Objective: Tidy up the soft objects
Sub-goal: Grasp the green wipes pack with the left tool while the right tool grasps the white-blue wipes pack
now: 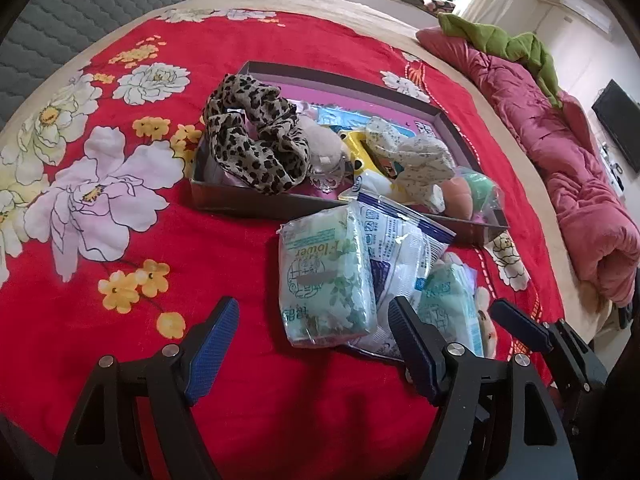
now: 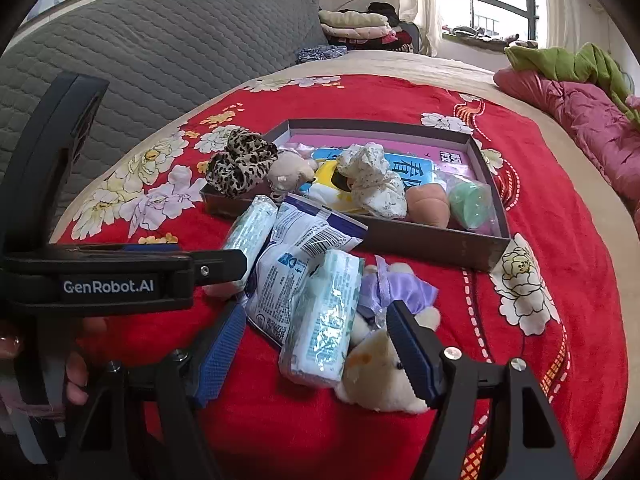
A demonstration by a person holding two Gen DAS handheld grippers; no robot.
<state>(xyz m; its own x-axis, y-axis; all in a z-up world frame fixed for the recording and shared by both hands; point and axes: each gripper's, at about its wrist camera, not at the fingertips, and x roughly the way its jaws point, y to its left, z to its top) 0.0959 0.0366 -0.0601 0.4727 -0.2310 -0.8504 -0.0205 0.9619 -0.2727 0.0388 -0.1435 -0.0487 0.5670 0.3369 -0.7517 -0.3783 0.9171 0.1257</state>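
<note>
A shallow brown box (image 1: 224, 196) (image 2: 420, 242) on the red bedspread holds a leopard scrunchie (image 1: 256, 136) (image 2: 238, 164), a beige plush (image 1: 324, 140), a floral cloth (image 1: 416, 160) (image 2: 372, 180) and bagged sponges (image 2: 468, 200). In front lie a tissue pack (image 1: 328, 280) (image 2: 248, 240), a white-blue bag (image 1: 400, 248) (image 2: 292, 264), a second tissue pack (image 1: 448, 304) (image 2: 324, 320) and a plush toy in a purple dress (image 2: 384, 364). My left gripper (image 1: 312, 348) is open, just short of the first pack. My right gripper (image 2: 316, 356) is open around the second pack and the plush.
A pink quilt (image 1: 560, 152) with a green cloth (image 1: 504, 40) lies along the right of the bed. A grey padded headboard (image 2: 160, 52) stands behind. Folded clothes (image 2: 360, 26) are stacked by the window. The left gripper's body (image 2: 112, 280) reaches into the right view.
</note>
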